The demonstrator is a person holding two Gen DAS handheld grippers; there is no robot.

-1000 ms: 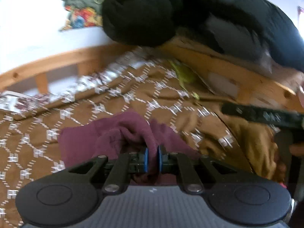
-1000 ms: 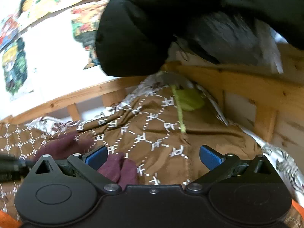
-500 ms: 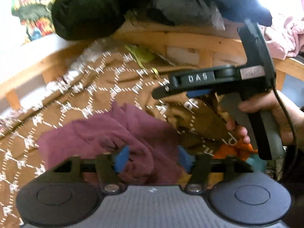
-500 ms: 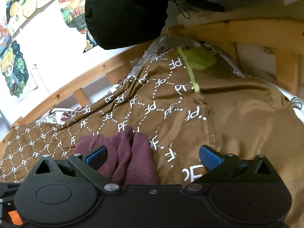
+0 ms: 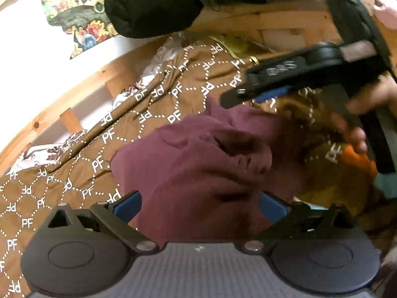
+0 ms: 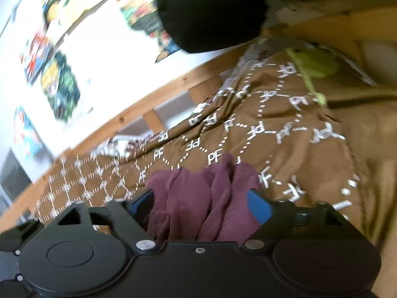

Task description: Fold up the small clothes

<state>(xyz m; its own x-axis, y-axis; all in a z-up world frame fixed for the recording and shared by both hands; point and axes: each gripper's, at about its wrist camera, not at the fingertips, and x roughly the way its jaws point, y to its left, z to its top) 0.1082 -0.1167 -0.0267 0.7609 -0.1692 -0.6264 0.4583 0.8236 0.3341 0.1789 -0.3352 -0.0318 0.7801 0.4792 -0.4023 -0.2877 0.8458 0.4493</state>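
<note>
A small maroon garment (image 5: 198, 164) lies crumpled on a brown patterned bedspread (image 5: 74, 173). My left gripper (image 5: 198, 204) is open, its blue-padded fingers either side of the cloth's near edge. In the left wrist view the right gripper (image 5: 285, 79) hovers over the garment's far right side, held in a hand. In the right wrist view the same garment (image 6: 198, 198) bunches between the open blue fingers of my right gripper (image 6: 201, 202). Neither gripper holds the cloth.
A wooden bed rail (image 5: 86, 82) runs along the far side, with posters (image 6: 59, 84) on the white wall behind. A black padded jacket (image 5: 153, 2) hangs over the rail. A yellow-green cloth (image 6: 315, 64) lies by the far corner. Orange fabric (image 5: 357, 159) lies at the right.
My left gripper opened and let go of the maroon garment, which dropped onto the bedspread. My right gripper moved left over the garment, which now sits between its fingers.
</note>
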